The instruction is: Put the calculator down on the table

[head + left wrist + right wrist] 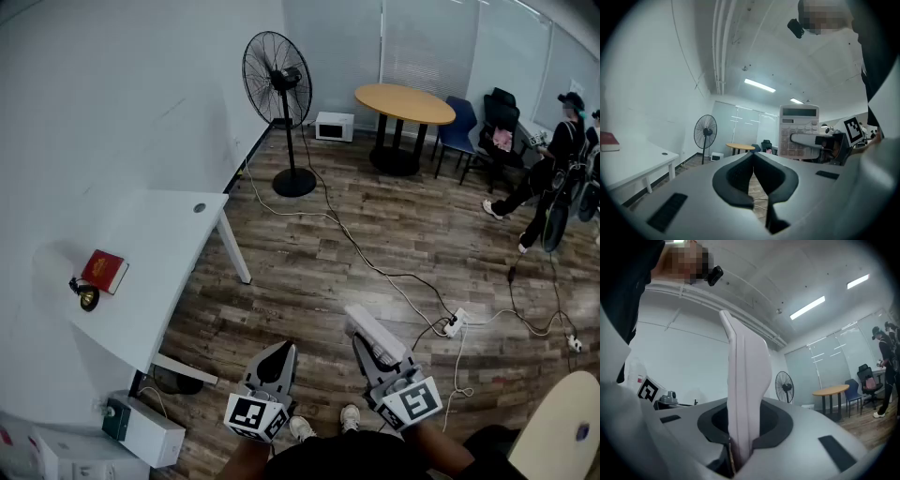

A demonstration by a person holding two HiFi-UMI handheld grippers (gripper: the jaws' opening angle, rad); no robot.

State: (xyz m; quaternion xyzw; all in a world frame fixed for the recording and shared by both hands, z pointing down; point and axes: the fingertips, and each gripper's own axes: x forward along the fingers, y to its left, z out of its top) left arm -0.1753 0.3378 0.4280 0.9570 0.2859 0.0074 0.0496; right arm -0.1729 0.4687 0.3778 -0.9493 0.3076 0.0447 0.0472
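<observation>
Calculator (745, 390) clamped edge-on in right gripper (378, 354) fingers, over floor (375, 234), well apart from white counter (159, 262). Left gripper (274, 364) fingers closed, empty. Set-down not yet begun.

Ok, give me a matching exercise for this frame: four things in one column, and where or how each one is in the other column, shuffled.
1. calculator
2. red book
3. fan
4. left gripper

a. on the white table
b. standing on the floor
c. jaws together, nothing held
d. clamped in the right gripper

Pairs: 1-d, 2-a, 3-b, 4-c.
</observation>
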